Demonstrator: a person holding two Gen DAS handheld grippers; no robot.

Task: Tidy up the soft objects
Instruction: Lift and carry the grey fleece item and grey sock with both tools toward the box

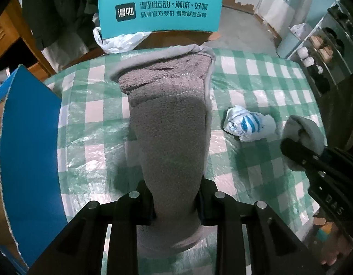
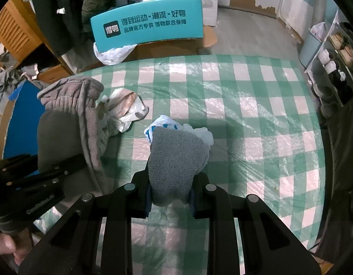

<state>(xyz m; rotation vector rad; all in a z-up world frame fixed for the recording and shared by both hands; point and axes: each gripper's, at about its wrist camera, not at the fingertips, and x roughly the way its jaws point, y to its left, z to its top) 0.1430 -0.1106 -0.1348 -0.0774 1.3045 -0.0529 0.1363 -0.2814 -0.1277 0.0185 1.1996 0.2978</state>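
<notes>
My left gripper [image 1: 175, 204] is shut on a long grey fleece garment [image 1: 169, 123] that stretches away over the checked table; it also shows in the right wrist view [image 2: 71, 114]. My right gripper [image 2: 169, 197] is shut on a grey knitted sock [image 2: 176, 158], seen in the left wrist view [image 1: 302, 133] too. A white and blue balled sock [image 1: 247, 123] lies on the table, partly hidden behind the grey sock in the right wrist view [image 2: 167, 123]. A white and brown soft item [image 2: 123, 107] lies beside the fleece.
The table has a green and white checked cover [image 2: 245, 114]. A blue box [image 1: 29, 155] stands at the left edge. A teal cardboard box [image 1: 160, 13] with a white plastic bag [image 1: 117, 41] sits beyond the far edge. A shoe rack [image 2: 334, 68] stands at the right.
</notes>
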